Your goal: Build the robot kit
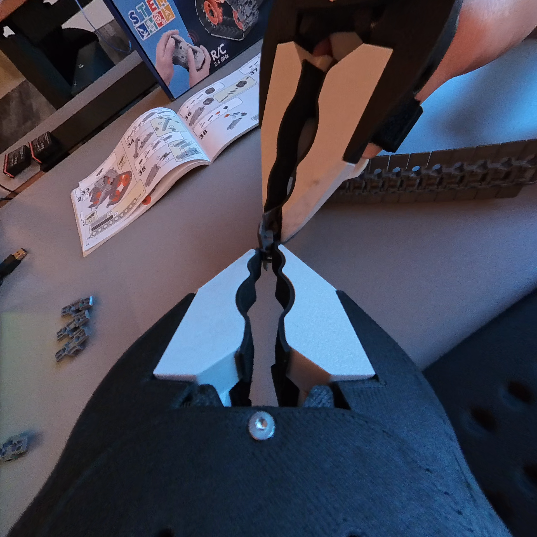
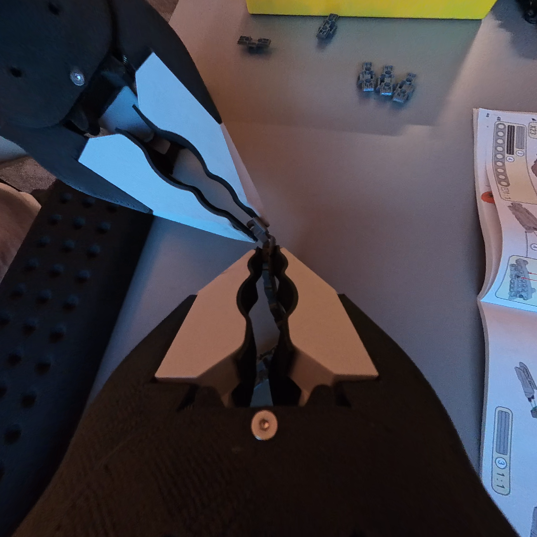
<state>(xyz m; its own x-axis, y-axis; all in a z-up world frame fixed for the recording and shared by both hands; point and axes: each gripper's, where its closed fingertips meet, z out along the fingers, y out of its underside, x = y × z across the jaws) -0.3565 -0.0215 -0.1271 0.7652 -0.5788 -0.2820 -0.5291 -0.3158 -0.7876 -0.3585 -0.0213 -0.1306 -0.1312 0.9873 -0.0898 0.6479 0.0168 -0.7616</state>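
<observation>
Pinching jaws, gray link (image 1: 266,247) lengthwise between.

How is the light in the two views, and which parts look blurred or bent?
Left wrist view: mixed light, blue on the table, warm on the hand; the track strip curves from lens distortion. Right wrist view: dimmer, reddish; the booklet bows at the edge, the loose grey links look soft.
</observation>
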